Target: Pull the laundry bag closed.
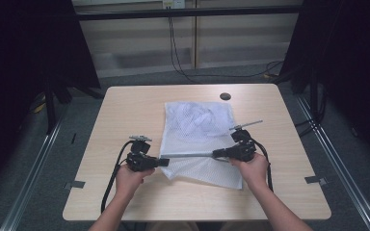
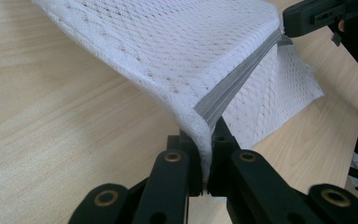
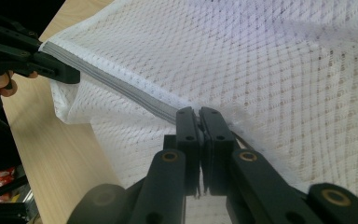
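High view first: the wooden table [image 1: 125, 110] carries a white mesh laundry bag [image 1: 197, 125] lying near its middle, with something pale bunched inside its far half. Across the bag's near part runs a grey zipper [image 1: 192, 155], pulled taut and lifted a little off the tabletop between our two hands.

Our left gripper [image 1: 166, 162] has its jaws fully closed on the bag's corner at the zipper's left end; in the left gripper view the mesh [image 2: 177, 56] and the zipper tape [image 2: 233, 88] disappear between the black jaws. Our right gripper [image 1: 217, 154] is likewise clamped tight, at a point farther along the zipper; the right gripper view shows its jaws pinched on the grey strip [image 3: 121, 88] with mesh [image 3: 284, 70] spread beyond. Whether it holds the slider itself we cannot tell.

We judge the work to be at the zipper stage: the contents are already inside, both ends are gripped and the seam is tensioned. How much of the zipper is closed we cannot make out, so drawing it along probably remains.
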